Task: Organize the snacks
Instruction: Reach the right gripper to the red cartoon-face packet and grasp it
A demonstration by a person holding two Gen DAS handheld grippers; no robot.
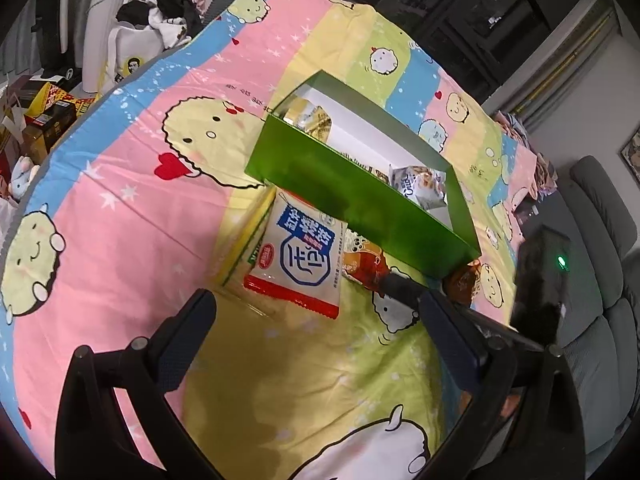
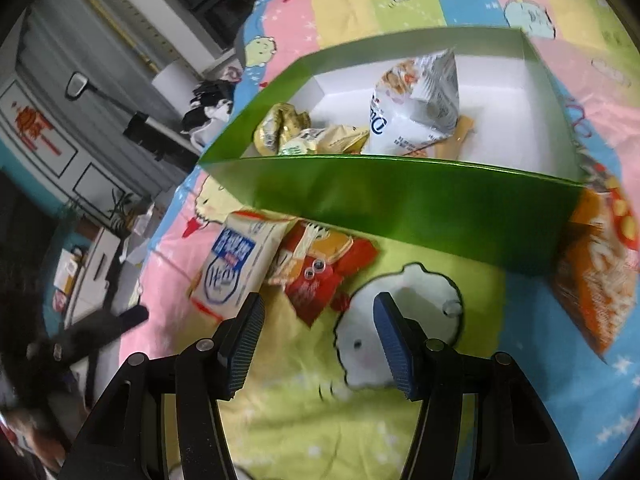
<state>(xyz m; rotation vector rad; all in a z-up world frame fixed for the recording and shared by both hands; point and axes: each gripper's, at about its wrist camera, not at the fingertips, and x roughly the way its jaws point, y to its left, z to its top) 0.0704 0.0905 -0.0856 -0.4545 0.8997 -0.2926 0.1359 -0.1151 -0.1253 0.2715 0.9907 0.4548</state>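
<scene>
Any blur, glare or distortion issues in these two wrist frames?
Left wrist: mostly sharp, print on the white packet readable; strong fisheye bend on the bedsheet; the other tool at right is smeared. Right wrist: motion blur at the edges, orange bag streaked; sheen on the green box front wall; box contents fairly clear.

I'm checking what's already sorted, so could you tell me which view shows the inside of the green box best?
The right wrist view: it looks down into the green box, showing gold packets and a white bag on its floor. The left wrist view sees it from lower, the near wall hiding most contents.
</scene>
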